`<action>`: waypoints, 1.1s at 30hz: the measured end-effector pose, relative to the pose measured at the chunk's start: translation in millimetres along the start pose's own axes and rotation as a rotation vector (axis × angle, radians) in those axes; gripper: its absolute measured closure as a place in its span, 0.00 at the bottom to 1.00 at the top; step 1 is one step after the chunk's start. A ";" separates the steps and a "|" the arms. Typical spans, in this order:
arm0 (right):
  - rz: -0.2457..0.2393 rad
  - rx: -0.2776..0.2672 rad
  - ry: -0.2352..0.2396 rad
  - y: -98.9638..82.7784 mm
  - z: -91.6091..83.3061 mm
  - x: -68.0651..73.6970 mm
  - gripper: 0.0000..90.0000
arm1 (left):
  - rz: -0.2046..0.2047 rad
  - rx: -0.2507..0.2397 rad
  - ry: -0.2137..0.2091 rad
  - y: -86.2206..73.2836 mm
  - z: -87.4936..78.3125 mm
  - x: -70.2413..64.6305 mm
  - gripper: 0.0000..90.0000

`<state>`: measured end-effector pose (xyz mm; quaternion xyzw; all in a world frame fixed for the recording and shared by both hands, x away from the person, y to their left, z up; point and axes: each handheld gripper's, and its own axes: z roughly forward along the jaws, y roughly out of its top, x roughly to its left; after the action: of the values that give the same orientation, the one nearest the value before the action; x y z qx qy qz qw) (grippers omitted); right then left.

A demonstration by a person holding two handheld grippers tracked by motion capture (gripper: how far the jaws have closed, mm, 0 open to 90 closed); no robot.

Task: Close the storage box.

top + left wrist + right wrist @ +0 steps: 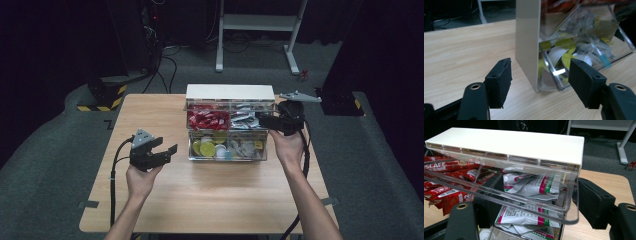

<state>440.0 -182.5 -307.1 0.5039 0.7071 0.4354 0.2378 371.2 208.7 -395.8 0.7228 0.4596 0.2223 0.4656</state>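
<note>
At the table's far middle stands my clear drawer box [227, 125], upper drawer [499, 195] pulled out. My right hand-held gripper [272, 122] straddles its front rim, jaws parted; I should push straight in. My left hand-held gripper [160, 152] hangs apart, empty.

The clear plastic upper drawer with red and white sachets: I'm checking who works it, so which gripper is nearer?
Right. The right gripper is at the right end of the clear plastic upper drawer, its jaws straddling the drawer's front wall. The left gripper hovers off the organizer's lower left, apart.
</note>
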 end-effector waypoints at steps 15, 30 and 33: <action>-0.022 -0.006 -0.027 8.4 -2.3 2.4 0.28 | 0.042 -0.058 -0.087 54.5 -2.9 -18.7 0.46; -0.023 0.003 0.003 12.1 -1.3 -2.5 0.28 | 0.088 -0.029 -0.125 91.7 17.9 -31.4 0.56; -0.018 0.005 0.009 12.2 -1.1 -3.8 0.28 | 0.086 -0.015 -0.121 95.0 24.1 -32.5 0.60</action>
<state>446.7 -185.1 -296.5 0.4964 0.7136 0.4338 0.2372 417.2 155.4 -320.2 0.7505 0.3976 0.2012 0.4881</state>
